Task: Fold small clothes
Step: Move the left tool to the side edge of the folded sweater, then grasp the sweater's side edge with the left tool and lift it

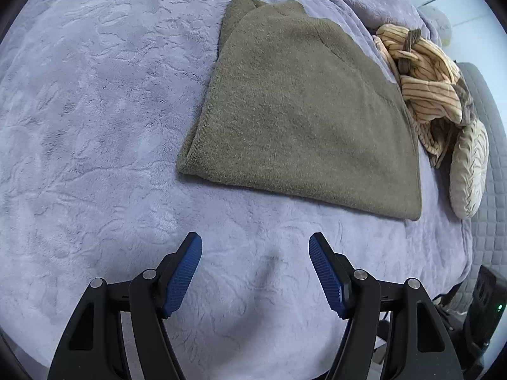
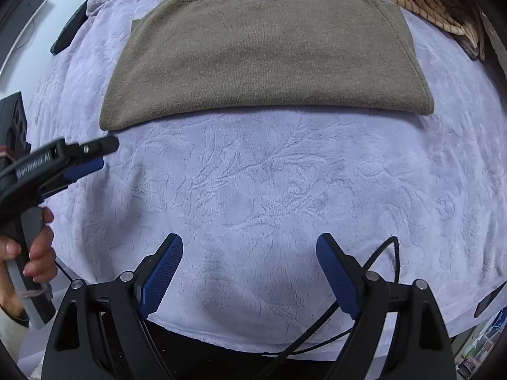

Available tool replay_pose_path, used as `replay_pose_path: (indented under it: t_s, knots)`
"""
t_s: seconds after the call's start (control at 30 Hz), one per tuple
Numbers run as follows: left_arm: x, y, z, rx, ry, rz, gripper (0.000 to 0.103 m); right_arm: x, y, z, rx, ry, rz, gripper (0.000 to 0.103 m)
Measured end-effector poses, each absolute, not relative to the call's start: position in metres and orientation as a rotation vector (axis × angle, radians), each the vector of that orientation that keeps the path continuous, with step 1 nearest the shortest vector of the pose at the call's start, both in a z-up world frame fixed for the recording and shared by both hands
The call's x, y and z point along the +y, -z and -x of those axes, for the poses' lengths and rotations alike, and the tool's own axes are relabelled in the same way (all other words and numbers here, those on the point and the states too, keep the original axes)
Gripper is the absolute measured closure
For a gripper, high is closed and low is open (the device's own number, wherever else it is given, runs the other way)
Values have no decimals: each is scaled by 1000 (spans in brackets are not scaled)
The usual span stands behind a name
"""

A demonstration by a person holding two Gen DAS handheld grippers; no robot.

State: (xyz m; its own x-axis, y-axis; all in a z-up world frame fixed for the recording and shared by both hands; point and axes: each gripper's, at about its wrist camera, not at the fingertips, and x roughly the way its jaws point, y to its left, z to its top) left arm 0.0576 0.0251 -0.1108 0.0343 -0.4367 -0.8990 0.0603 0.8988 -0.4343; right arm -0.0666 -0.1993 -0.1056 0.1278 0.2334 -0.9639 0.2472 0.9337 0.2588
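Observation:
An olive-brown knit garment [image 1: 301, 107] lies folded flat on the lavender blanket [image 1: 95, 126]; it also shows in the right wrist view [image 2: 266, 53]. My left gripper [image 1: 255, 240] is open and empty, hovering over the blanket just short of the garment's near edge. It shows from the side in the right wrist view [image 2: 104, 155], near the garment's left corner. My right gripper [image 2: 248, 242] is open and empty, over bare blanket [image 2: 253, 174] well in front of the garment's folded edge.
A crumpled heap of cream striped clothes [image 1: 424, 85] lies to the right of the garment, and shows in the right wrist view [image 2: 424, 0]. A dark flat object [image 2: 69, 28] lies at the blanket's far left. A black cable [image 2: 374, 262] runs by my right gripper.

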Motion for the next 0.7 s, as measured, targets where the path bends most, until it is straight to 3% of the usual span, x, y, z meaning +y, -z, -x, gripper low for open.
replay_pose_path:
  t_s: [0.53, 0.7]
  knots:
    - [9, 161, -97, 1422, 451, 731, 32, -200, 129, 64, 1503, -30, -424, 14]
    - [-9, 128, -100, 1311, 481, 683, 32, -206, 129, 60, 1493, -38, -441, 14]
